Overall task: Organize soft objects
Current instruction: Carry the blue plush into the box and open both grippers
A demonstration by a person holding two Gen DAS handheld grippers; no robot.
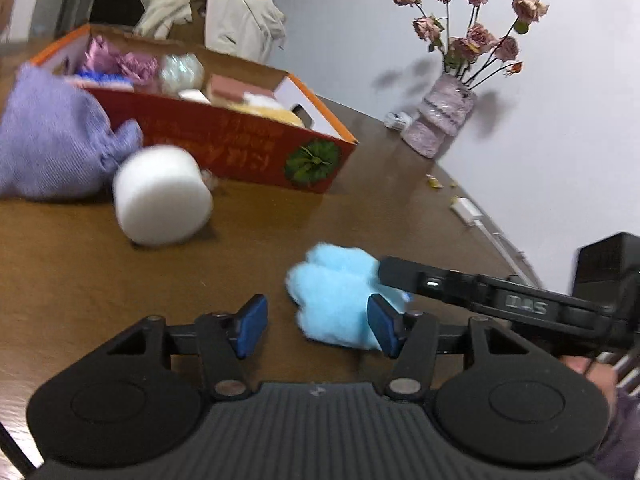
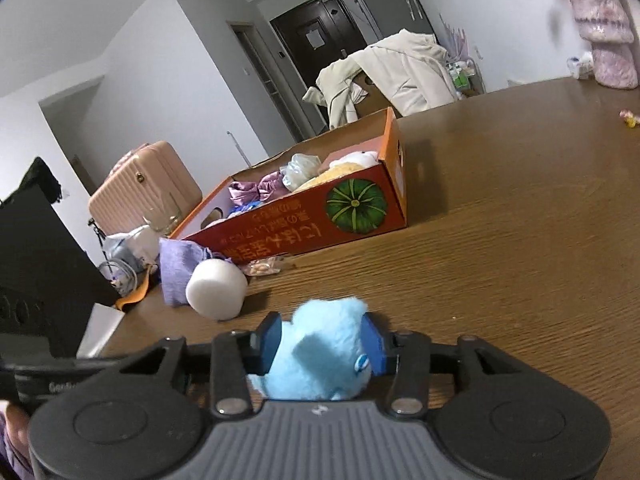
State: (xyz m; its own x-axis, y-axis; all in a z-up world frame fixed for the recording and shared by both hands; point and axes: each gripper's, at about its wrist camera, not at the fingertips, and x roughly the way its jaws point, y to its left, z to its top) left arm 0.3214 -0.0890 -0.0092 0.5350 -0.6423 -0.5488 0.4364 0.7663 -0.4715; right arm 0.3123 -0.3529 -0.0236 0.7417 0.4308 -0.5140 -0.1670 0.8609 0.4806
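The red box (image 2: 304, 228) shows a pumpkin picture and seemingly Japanese lettering.

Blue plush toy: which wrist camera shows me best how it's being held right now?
The right wrist view. There the blue plush toy sits squarely between the right gripper pads, which press on both its sides. The left wrist view shows it from the side on the table, partly hidden by the open left gripper and the right gripper's finger.

Black left claw (image 1: 316, 326), blue pads (image 1: 251, 326), ribbed grey body, right claw (image 2: 322, 344) alike
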